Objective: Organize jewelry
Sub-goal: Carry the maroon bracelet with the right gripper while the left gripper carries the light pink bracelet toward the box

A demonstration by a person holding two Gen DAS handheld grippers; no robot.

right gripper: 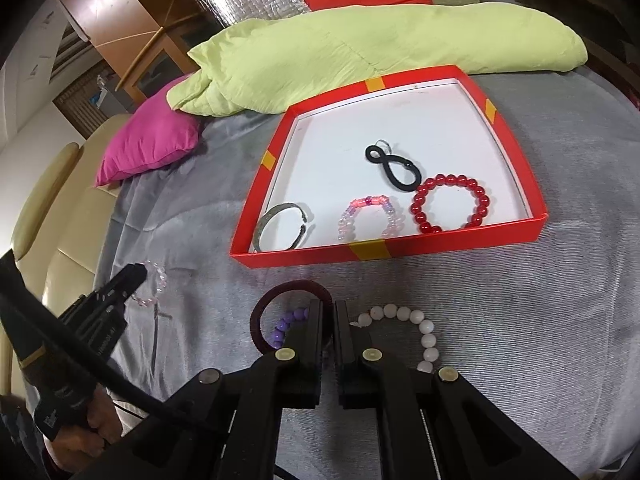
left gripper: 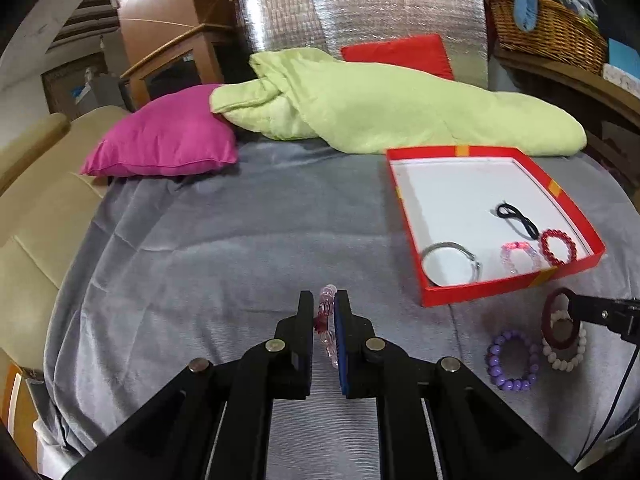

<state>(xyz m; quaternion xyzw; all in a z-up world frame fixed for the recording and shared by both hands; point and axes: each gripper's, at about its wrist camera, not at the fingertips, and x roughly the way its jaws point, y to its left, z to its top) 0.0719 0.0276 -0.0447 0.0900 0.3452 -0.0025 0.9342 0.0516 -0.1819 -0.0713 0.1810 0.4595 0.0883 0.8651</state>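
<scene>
My left gripper (left gripper: 324, 299) is shut on a clear pink bead bracelet (left gripper: 326, 330), held just above the grey bedspread. In the right wrist view the left gripper (right gripper: 138, 273) shows at the left with that bracelet (right gripper: 157, 280). My right gripper (right gripper: 329, 306) is shut on a dark maroon hair tie (right gripper: 280, 291); its tip (left gripper: 570, 301) and the tie (left gripper: 549, 322) also show in the left wrist view. Under the tie lie a purple bead bracelet (left gripper: 512, 362) and a white bead bracelet (right gripper: 416, 320). The red box (right gripper: 440, 245) holds a silver bangle (right gripper: 280, 224), a pink bracelet (right gripper: 370, 216), a red bead bracelet (right gripper: 450, 204) and a black hair tie (right gripper: 394, 168).
A light green blanket (left gripper: 380, 108) is bunched behind the red box (left gripper: 480, 293). A magenta pillow (left gripper: 168, 140) lies at the far left of the bed and a red cushion (left gripper: 400, 54) against a silver panel. A wicker basket (left gripper: 552, 28) stands at the top right.
</scene>
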